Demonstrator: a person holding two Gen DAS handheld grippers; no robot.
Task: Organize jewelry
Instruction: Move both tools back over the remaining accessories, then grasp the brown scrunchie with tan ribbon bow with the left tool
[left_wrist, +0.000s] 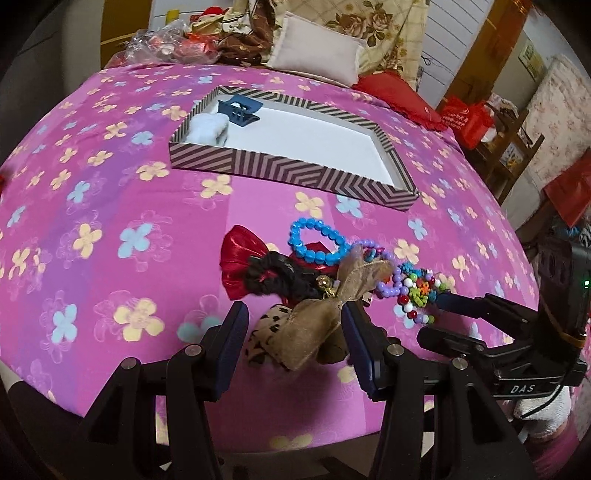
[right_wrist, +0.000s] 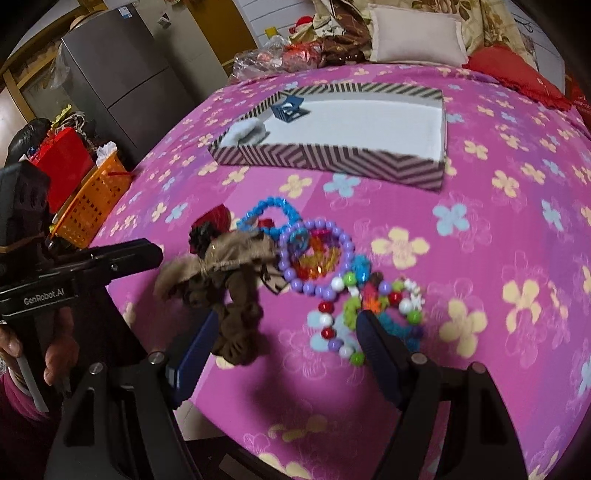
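We take the striped tray (left_wrist: 291, 168) on the pink flowered bed (left_wrist: 92, 192) as our landmark. Inside its left end lie a white fluffy piece (left_wrist: 208, 127) and, just beside it, a blue claw clip (left_wrist: 238, 109); the remainder of its white floor is bare.

In front of the tray, nearer to us, sits the jewelry heap. At the heap's left is a red satin bow (left_wrist: 236, 258), with a black scrunchie (left_wrist: 275, 275) lying over it. A blue bead bracelet (left_wrist: 317, 240) lies on the heap's tray side. A tan ribbon bow (left_wrist: 328, 306) comes next, then a purple bead bracelet (left_wrist: 388, 275), and at the right a mixed bracelet of white, red and green beads (left_wrist: 417, 295).

Our left hand-held gripper (left_wrist: 291, 343) has its jaws spread wide, straddling the tan ribbon bow and a spotted fabric piece (left_wrist: 264, 338) without clamping them. Our right hand-held gripper (right_wrist: 284, 350) is likewise released, its fingers parted: the left one beside a brown scrunchie (right_wrist: 240, 325), the right one over the mixed beads. Left of the bed, well apart from the tray, stands an orange basket (right_wrist: 90, 201).
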